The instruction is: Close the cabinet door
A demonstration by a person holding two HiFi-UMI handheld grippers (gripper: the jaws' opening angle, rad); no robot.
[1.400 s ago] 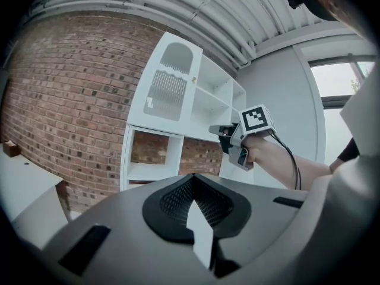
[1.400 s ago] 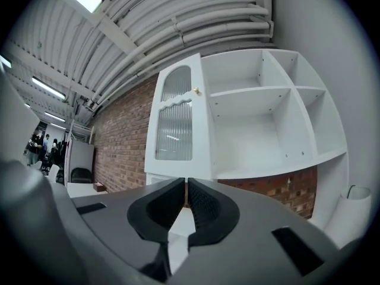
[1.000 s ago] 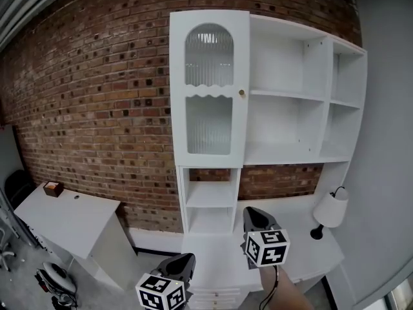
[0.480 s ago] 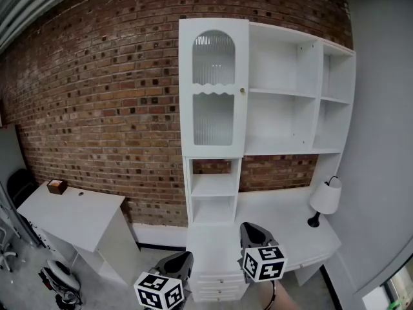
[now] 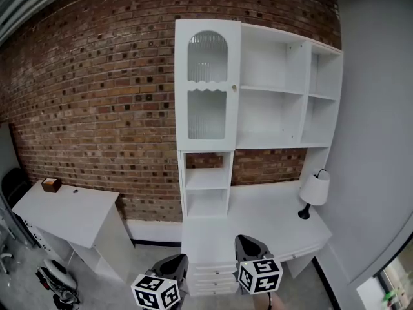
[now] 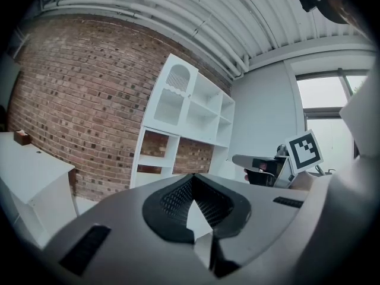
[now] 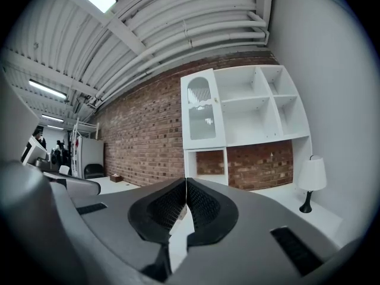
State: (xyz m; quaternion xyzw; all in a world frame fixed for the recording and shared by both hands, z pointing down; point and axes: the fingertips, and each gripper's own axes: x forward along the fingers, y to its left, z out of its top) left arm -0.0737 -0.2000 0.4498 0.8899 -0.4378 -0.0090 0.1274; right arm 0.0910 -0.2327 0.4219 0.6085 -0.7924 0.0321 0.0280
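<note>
The tall white cabinet door (image 5: 207, 86) with ribbed glass panes and a small brass knob (image 5: 234, 87) lies flush with its frame, closed. It also shows in the right gripper view (image 7: 202, 108) and, more distant, in the left gripper view (image 6: 172, 91). My left gripper (image 5: 175, 258) and right gripper (image 5: 246, 239) hang low at the bottom of the head view, well back from the cabinet. The left gripper's (image 6: 191, 176) jaws meet with nothing between them. The right gripper (image 7: 186, 180) is shut and empty too.
Open white shelves (image 5: 277, 89) adjoin the door, above a white desk (image 5: 271, 212) carrying a small lamp (image 5: 314, 192). Drawers (image 5: 213, 273) sit below the cabinet. A white table (image 5: 64, 215) with a brown box (image 5: 50, 185) stands at the left, and a grey wall (image 5: 374, 141) closes the right.
Both grippers have drawn back from the cabinet and sunk lower in the head view; the right one moved more. The cabinet looks farther away. The door has stayed closed.
</note>
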